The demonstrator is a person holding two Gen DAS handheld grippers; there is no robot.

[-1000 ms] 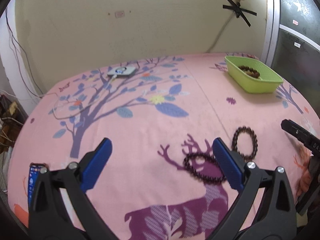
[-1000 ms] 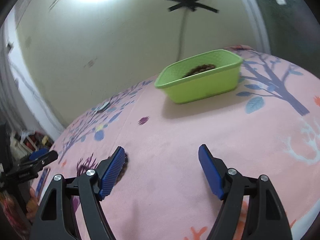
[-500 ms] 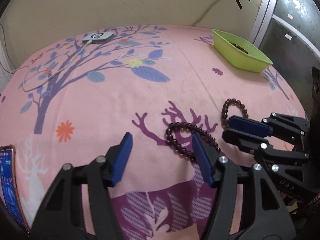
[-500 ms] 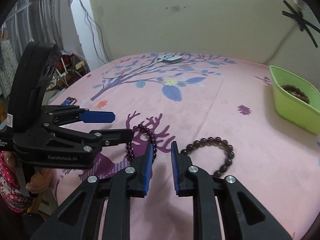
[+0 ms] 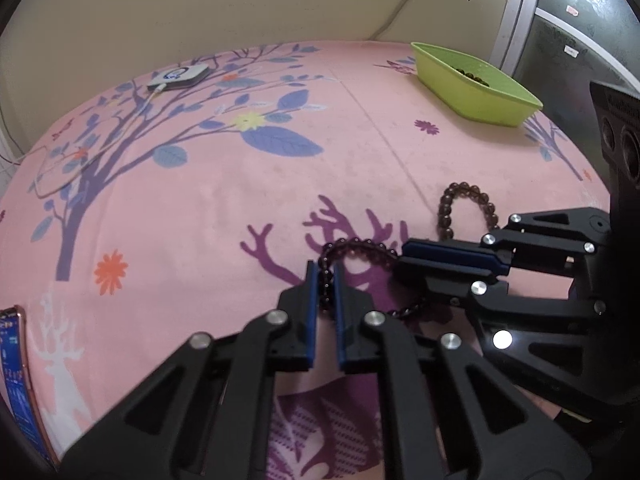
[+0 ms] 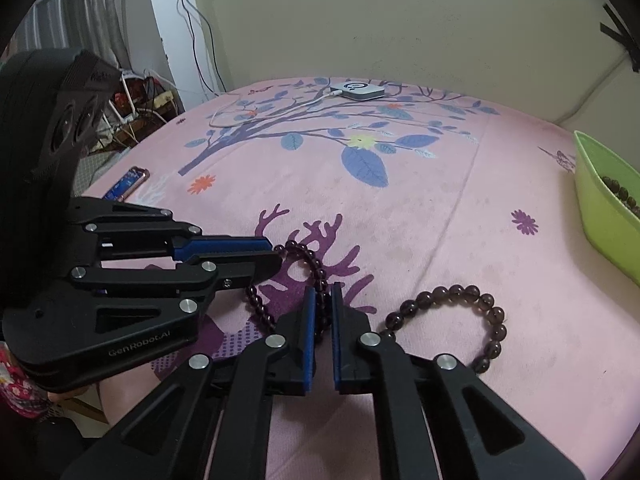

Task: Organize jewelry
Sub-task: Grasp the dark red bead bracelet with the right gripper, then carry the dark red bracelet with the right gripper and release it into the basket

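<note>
The pink bedsheet (image 5: 240, 184) fills my view, with the green tray (image 5: 472, 88) far beyond my fingers, probably where the jewelry goes. My left gripper (image 5: 326, 280) and right gripper (image 6: 320, 304) both pinch the purple bracelet (image 5: 360, 246) from opposite sides, likely to lift it evenly. The brown bracelet (image 6: 480, 320) lies just right of my right fingers.

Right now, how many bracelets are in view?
3, perhaps more. A purple bracelet is gripped by both the left gripper and the right gripper. A brown bracelet lies beside it. The tray holds beads, count unclear.
</note>
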